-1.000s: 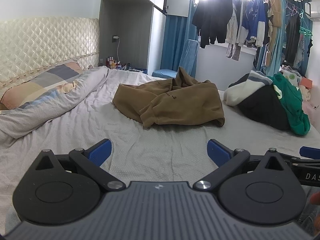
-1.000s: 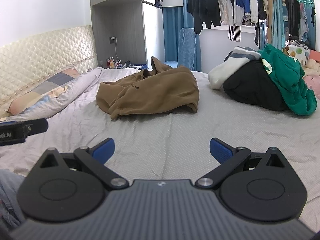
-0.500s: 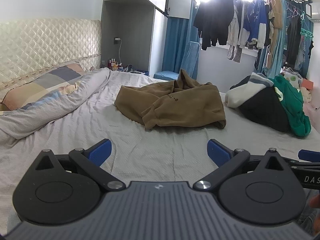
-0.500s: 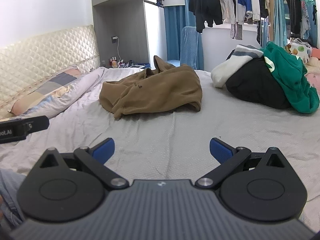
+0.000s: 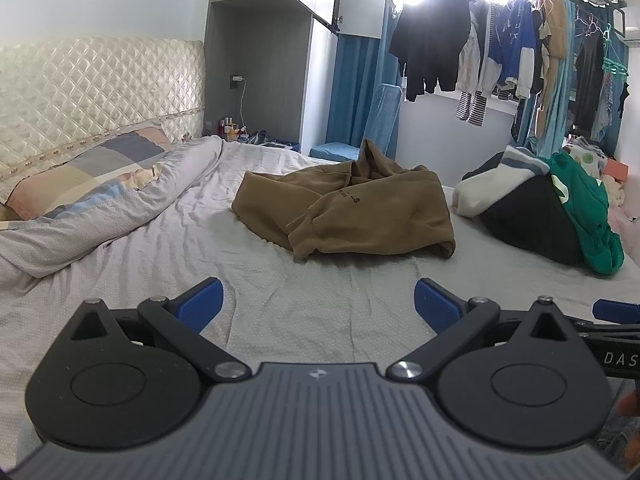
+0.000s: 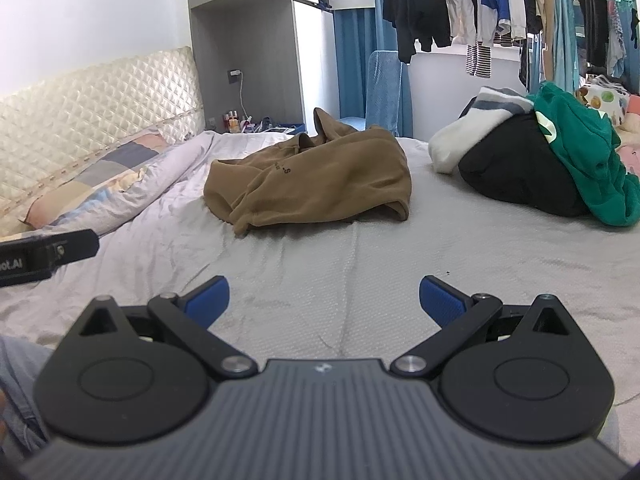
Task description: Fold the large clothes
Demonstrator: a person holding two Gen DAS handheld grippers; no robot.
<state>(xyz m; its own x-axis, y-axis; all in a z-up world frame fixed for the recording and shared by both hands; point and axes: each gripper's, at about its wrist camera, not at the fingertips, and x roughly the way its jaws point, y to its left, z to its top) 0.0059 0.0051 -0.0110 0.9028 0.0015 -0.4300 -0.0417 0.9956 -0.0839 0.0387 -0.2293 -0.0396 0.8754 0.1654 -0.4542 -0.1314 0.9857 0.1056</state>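
Brown hoodie (image 5: pixel 352 212) lay crumpled mid-bed (image 5: pixel 320 304), well ahead of my left claw (image 5: pixel 318 300) and right claw (image 6: pixel 324 298), both spread wide and holding nothing; no fold was made yet, so spreading and folding all remained.

A home bedroom: a bed (image 5: pixel 304 292) with quilted headboard (image 5: pixel 80 88), pillow (image 5: pixel 80 172), and laundry (image 5: pixel 480 52) hanging by the window.
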